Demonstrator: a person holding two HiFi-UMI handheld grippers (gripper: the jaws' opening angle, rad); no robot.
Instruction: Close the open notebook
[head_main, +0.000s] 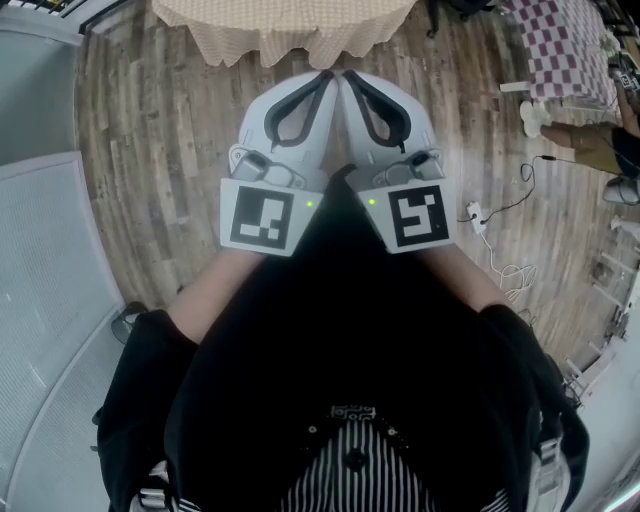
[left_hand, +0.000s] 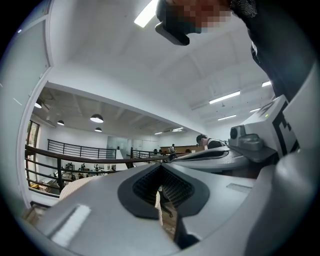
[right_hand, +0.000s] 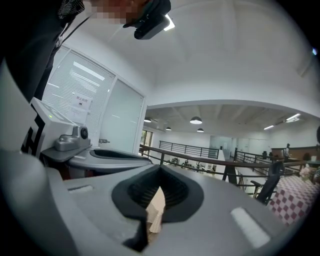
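No notebook shows in any view. My left gripper (head_main: 322, 82) and right gripper (head_main: 350, 82) are held side by side in front of the person's body, level and almost touching, and point toward a table under a beige checked cloth (head_main: 290, 25) at the top of the head view. Both are shut with nothing between the jaws. In the left gripper view the left gripper (left_hand: 161, 170) has its jaws meeting on a thin slit. The right gripper (right_hand: 160, 172) looks the same in its own view, with a strip of the beige cloth (right_hand: 156, 207) visible through the slit.
The wooden floor (head_main: 150, 150) lies below. A white partition (head_main: 40, 260) stands at the left. At the right are a purple checked cloth (head_main: 560, 45), a power strip with cables (head_main: 475, 213) and another person's leg (head_main: 590, 140). A dark railing (left_hand: 75, 155) crosses ahead.
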